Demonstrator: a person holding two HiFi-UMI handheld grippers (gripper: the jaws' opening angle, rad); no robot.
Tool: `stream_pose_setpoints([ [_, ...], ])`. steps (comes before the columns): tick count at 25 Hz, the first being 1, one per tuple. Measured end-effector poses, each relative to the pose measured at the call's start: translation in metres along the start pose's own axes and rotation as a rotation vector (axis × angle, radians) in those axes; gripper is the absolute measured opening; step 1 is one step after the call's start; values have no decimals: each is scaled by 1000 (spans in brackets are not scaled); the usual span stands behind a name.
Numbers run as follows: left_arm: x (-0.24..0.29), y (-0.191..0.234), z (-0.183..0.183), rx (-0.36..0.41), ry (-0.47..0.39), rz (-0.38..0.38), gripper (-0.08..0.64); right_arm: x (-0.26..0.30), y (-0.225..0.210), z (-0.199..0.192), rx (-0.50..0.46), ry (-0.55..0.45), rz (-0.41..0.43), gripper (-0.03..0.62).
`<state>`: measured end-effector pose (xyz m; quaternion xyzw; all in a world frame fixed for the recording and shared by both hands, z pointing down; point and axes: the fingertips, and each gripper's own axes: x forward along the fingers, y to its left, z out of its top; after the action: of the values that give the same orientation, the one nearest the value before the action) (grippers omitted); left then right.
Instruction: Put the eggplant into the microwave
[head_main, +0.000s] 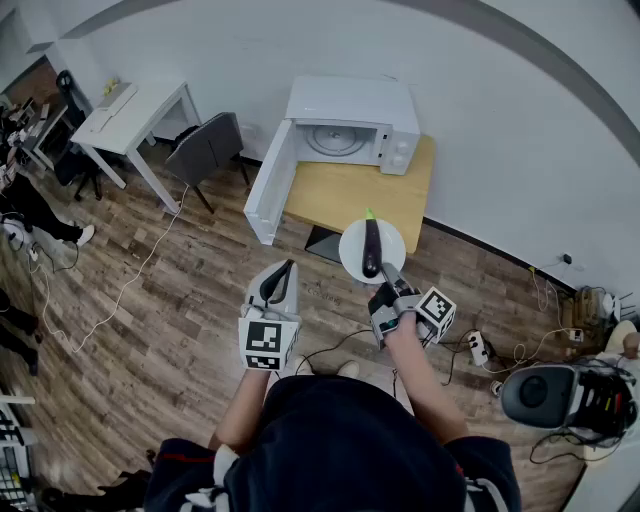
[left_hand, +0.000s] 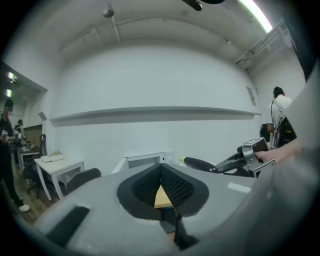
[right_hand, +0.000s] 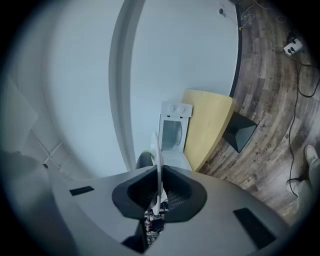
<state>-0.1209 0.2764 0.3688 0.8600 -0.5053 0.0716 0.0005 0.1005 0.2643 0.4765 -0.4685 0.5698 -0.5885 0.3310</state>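
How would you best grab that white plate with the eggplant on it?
By its thin near rim, coming in level from the person's side, with one jaw above and one below. The plate is flat, and the eggplant lies along its middle, leaving the edge bare. The right gripper is clamped there in just this way.
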Motion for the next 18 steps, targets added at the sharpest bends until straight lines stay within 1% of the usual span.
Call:
stream_pose_setpoints([
  [3, 1, -3, 1, -2, 0, 2, 14, 1, -3, 2, 33, 5, 10, 28],
  [6, 3, -8, 0, -2, 4, 3, 15, -2, -7, 5, 30, 8, -8, 28],
  [11, 7, -18, 0, 5, 11, 7, 15, -7, -9, 13, 30, 21, 0, 29],
  [18, 13, -48, 1, 7, 18, 17, 14, -19, -17, 32, 27, 51, 4, 29],
])
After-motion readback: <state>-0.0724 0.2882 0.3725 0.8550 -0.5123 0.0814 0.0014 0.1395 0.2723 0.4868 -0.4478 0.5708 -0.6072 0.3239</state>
